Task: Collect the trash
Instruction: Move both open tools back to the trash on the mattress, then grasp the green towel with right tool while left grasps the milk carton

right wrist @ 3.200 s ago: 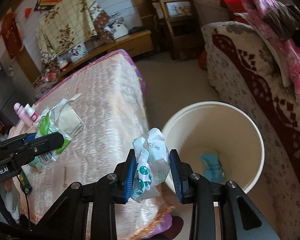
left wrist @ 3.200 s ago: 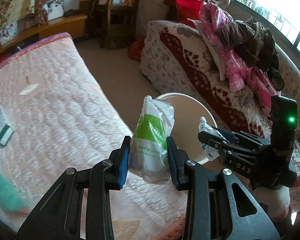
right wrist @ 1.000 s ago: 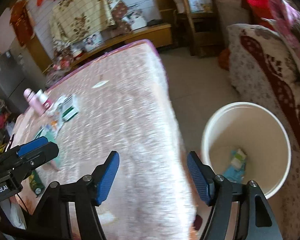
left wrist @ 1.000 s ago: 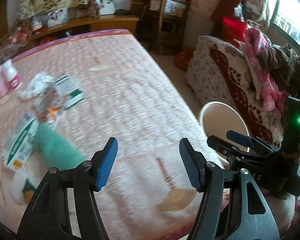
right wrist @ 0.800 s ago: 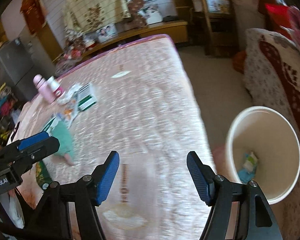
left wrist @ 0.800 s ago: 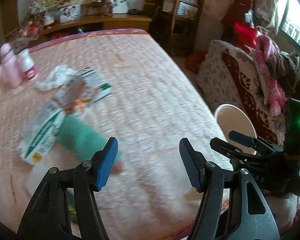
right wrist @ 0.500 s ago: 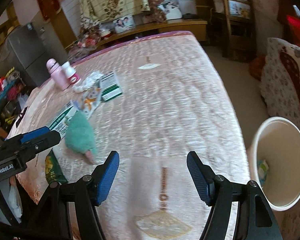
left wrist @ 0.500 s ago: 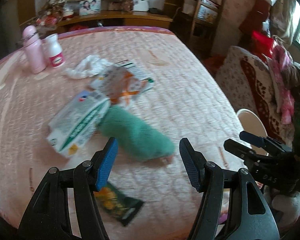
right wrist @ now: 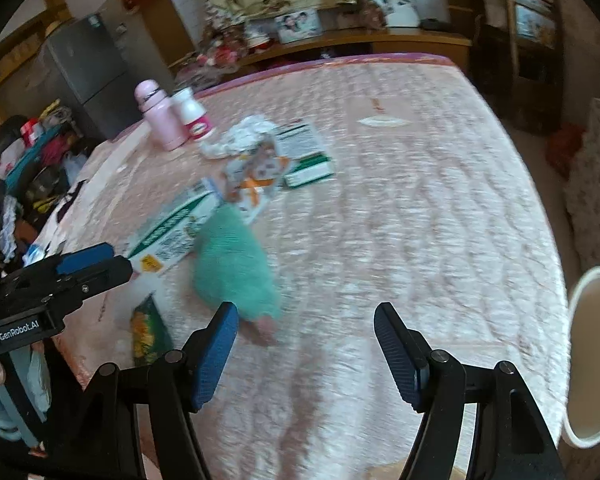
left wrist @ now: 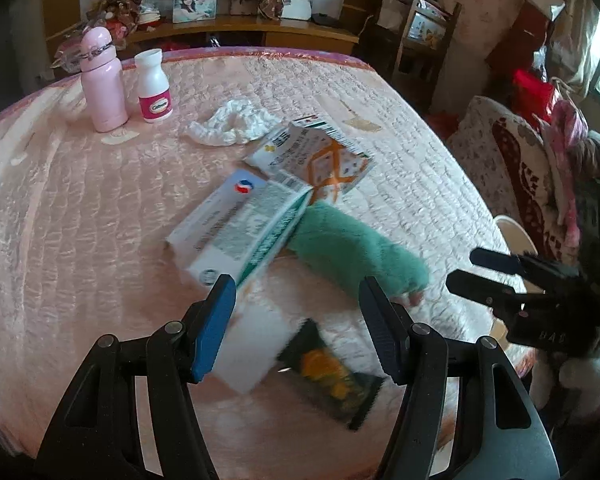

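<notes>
Trash [left wrist: 244, 228] (crumpled, glossy, boxy) on quilted mattress [left wrist: 60, 208]

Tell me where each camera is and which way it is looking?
Left wrist: sits on the left gripper, looking down at the green sock and dark snack wrapper; its open jaws show, and the right gripper.
Right wrist: sits on the right gripper, facing the pink bed cover and white bin; the left gripper shows.
Both share the pink bottle and sock.
</notes>
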`<state>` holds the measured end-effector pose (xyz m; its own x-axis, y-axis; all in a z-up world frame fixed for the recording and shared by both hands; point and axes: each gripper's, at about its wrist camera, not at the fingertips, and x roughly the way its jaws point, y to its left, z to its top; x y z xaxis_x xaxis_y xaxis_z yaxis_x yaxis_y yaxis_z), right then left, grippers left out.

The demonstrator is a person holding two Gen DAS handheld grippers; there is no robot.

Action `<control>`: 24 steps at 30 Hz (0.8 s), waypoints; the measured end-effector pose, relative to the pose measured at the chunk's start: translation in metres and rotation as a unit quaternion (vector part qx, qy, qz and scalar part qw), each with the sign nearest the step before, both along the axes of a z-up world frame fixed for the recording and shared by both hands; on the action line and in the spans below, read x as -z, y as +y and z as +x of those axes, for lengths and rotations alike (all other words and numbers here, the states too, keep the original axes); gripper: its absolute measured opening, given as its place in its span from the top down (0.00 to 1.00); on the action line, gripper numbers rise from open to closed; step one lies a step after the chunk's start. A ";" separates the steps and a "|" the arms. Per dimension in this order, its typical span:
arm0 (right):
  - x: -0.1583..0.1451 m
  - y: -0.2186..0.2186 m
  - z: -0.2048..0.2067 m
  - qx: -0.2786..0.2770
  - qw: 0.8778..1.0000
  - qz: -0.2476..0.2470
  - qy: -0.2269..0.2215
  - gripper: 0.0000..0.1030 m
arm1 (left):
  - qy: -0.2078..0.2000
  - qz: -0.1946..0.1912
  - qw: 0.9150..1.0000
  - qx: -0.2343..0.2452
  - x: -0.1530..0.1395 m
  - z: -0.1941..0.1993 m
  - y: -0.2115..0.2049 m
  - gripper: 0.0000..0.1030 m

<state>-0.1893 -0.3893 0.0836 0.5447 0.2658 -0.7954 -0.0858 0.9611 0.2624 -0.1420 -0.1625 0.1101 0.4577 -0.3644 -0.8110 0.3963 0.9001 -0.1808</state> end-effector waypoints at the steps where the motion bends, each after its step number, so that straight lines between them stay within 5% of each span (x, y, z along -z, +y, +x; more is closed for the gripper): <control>1: 0.000 0.004 0.002 -0.007 1.000 0.004 0.001 0.33 | 0.004 0.002 1.000 0.002 0.001 0.003 0.005 0.39; 8: 0.011 0.047 0.037 -0.089 0.996 -0.004 0.021 0.27 | 0.009 0.022 1.000 0.015 0.009 0.025 0.021 0.39; 14: 0.029 0.068 0.059 -0.103 0.993 -0.041 0.033 0.28 | 0.002 0.061 0.997 0.051 0.022 0.043 -0.001 0.39; 15: 0.031 0.067 0.060 -0.099 0.994 -0.041 0.033 0.29 | 0.003 0.070 0.996 0.057 0.025 0.047 -0.006 0.39; 17: 0.034 0.064 0.062 -0.096 0.994 -0.032 0.031 0.49 | 0.006 0.077 0.995 0.062 0.029 0.052 -0.013 0.39; 22: 0.031 0.049 0.051 -0.080 0.996 -0.040 0.013 0.52 | 0.018 0.088 0.993 0.076 0.038 0.063 -0.029 0.42; 24: 0.025 0.035 0.043 -0.066 0.997 -0.031 0.008 0.52 | 0.015 0.099 0.992 0.074 0.041 0.064 -0.033 0.57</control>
